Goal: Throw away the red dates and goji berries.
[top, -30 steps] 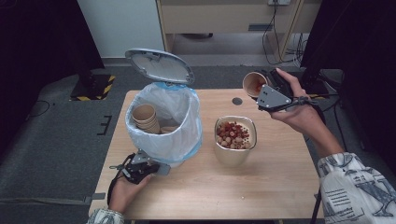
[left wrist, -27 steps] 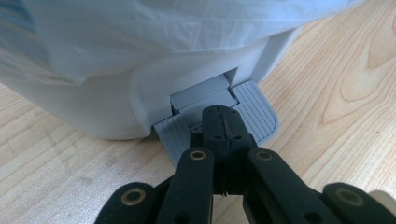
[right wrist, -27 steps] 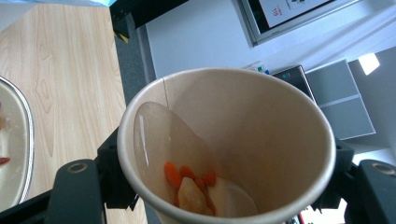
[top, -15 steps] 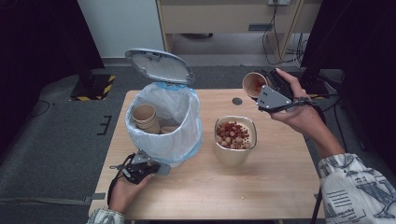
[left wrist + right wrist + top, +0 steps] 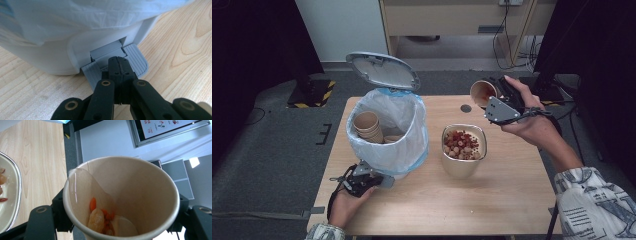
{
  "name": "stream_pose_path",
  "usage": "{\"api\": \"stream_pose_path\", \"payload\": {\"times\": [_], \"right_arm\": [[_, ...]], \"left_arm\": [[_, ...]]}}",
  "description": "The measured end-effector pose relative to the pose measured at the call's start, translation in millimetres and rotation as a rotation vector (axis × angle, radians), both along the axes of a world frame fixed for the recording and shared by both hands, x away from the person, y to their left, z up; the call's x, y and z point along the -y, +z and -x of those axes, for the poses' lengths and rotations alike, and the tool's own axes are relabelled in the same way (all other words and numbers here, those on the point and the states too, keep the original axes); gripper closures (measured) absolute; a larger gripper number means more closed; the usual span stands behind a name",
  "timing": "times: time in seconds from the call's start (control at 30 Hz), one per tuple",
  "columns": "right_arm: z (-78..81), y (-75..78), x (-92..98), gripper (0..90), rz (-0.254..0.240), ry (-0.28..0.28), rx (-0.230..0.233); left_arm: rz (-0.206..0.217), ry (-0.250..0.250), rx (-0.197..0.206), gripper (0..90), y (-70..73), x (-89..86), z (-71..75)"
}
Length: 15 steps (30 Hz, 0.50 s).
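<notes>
My right gripper point(image 5: 490, 100) clamps a tan paper cup point(image 5: 482, 92) beyond the metal bowl point(image 5: 463, 167); my left gripper point(image 5: 118, 65), jaws together, presses the bin's grey pedal point(image 5: 136, 56).

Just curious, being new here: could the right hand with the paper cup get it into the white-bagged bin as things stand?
Probably yes: the grey lid stands open over the bin, held by the left gripper on the grey pedal. The right gripper would carry the paper cup past the metal bowl.
</notes>
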State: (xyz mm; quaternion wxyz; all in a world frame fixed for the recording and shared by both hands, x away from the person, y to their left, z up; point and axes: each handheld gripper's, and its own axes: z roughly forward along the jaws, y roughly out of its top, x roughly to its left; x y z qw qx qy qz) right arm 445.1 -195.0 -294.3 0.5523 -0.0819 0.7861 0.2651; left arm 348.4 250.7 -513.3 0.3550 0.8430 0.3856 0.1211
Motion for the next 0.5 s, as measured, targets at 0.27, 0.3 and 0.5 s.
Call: {"api": "stream_pose_path", "payload": {"times": [0.27, 0.3, 0.5], "right_arm": [[3.0, 1.3, -0.5, 28.0, 0.0, 0.008, 0.005], [3.1, 1.5, -0.4, 28.0, 0.001, 0.009, 0.006], [3.9, 1.3, -0.1, 28.0, 0.019, 0.015, 0.014]], "left_arm": [[0.0, 0.0, 0.0, 90.0, 0.0, -0.1, 0.0], [0.0, 0.0, 0.0, 90.0, 0.0, 0.0, 0.0], [0.001, 0.0, 0.0, 90.0, 0.0, -0.1, 0.0]]}}
